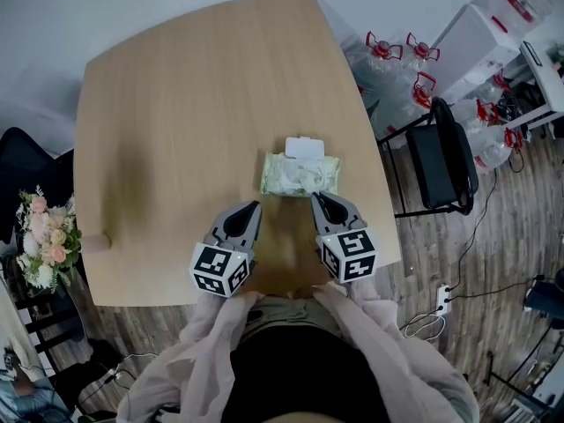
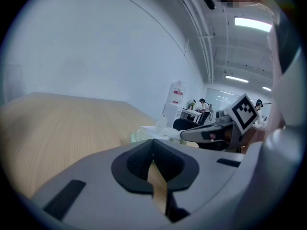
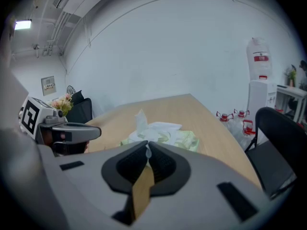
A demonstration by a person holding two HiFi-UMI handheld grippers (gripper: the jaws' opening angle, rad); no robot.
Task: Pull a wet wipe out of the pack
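Note:
A pale green wet wipe pack (image 1: 300, 174) lies on the wooden table (image 1: 176, 104), its white lid (image 1: 302, 147) flipped open on the far side. In the right gripper view a white wipe (image 3: 140, 120) stands up out of the pack (image 3: 180, 139). My left gripper (image 1: 256, 204) rests shut just short of the pack's near left corner. My right gripper (image 1: 315, 196) is shut too, its tip at the pack's near right edge. Neither pair of jaws (image 2: 153, 143) (image 3: 147, 145) has anything between them. The pack (image 2: 144, 134) peeks over the left gripper's jaws.
A black chair (image 1: 445, 152) stands off the table's right edge, with water bottles (image 1: 397, 55) behind it. A bunch of flowers (image 1: 44, 236) sits at the left. A white water dispenser (image 3: 259, 66) stands at the far right wall. The table's near edge runs under my arms.

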